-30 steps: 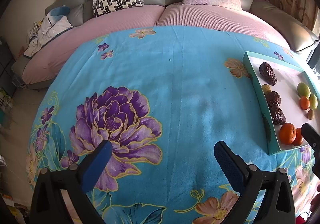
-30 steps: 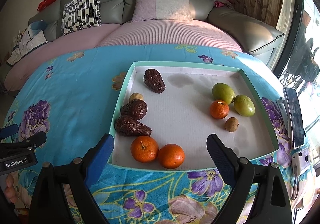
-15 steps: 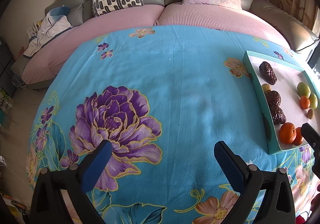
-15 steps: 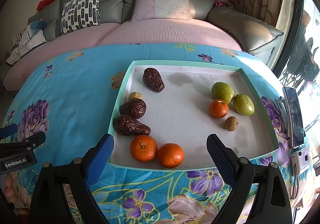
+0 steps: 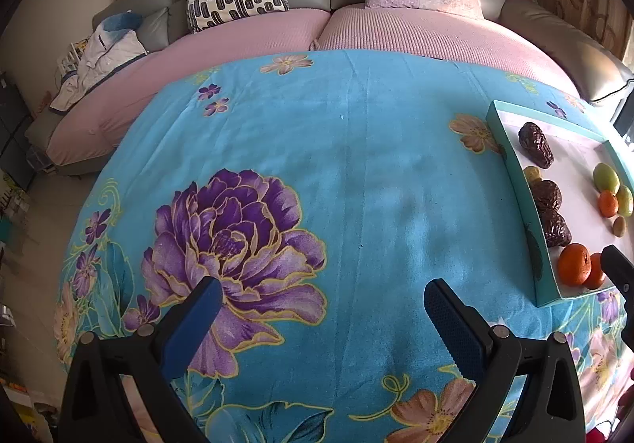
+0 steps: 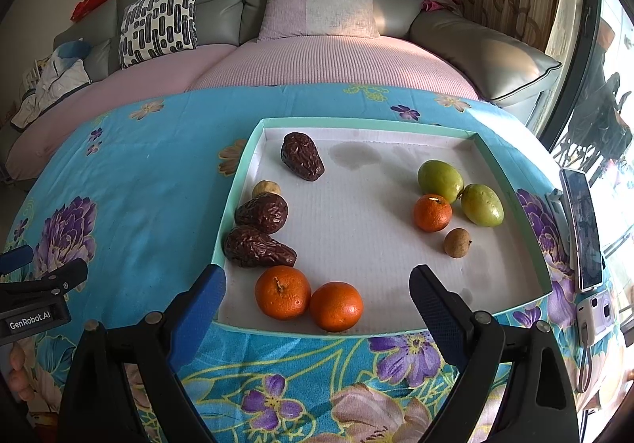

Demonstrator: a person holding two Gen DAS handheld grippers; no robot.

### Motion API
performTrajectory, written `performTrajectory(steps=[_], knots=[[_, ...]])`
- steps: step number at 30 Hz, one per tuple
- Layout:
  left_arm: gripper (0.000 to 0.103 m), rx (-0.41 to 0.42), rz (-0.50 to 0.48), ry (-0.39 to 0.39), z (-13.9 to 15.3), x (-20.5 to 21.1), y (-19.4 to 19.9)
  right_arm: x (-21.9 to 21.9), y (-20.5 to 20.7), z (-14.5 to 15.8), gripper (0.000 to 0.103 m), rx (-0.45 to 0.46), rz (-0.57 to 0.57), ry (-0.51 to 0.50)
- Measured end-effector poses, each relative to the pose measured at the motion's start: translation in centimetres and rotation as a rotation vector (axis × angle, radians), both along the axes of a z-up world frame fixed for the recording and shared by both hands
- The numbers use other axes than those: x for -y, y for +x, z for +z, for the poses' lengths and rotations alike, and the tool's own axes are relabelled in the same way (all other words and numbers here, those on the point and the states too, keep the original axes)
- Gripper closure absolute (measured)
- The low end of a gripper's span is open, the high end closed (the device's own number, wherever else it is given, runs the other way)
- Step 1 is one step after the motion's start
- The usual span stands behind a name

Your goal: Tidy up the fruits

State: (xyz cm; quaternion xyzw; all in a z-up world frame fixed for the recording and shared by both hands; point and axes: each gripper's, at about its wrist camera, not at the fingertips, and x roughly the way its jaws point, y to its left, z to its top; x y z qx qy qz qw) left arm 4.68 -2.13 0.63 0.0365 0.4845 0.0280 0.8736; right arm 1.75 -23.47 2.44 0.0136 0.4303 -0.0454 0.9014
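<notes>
Fruit sits half-grouped in the tray (image 6: 511,169), dates (image 6: 259,247) left, green ones (image 6: 440,175) right, oranges (image 6: 282,291) split, while both grippers (image 6: 317,284) (image 5: 317,302) hover with jaws wide, empty.

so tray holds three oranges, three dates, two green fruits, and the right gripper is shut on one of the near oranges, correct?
Not quite. The right gripper is open and holds nothing; in the right wrist view its jaws stand wide apart near the two near oranges. The rest holds: the tray carries three oranges, three dates and two green fruits.
</notes>
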Motion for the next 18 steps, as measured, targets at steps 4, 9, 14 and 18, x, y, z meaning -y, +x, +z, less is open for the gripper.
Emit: performTrajectory(steps=[4,9,14,18], knots=[[0.0,0.002,-0.001,0.0,0.08,0.03,0.02,-0.03,0.02,-0.04,0.009,-0.002,-0.001,-0.001],[0.0,0.001,-0.001,0.002,0.09,0.09,0.07,-0.02,0.0,-0.09,0.009,-0.003,-0.001,-0.001],[0.0,0.041,-0.01,-0.024,0.84,0.05,-0.47,0.0,-0.05,-0.18,0.009,-0.003,-0.003,0.0],[0.0,0.037,-0.013,-0.016,0.76,0.14,-0.32,0.03,-0.07,-0.21,0.009,-0.003,-0.004,0.0]])
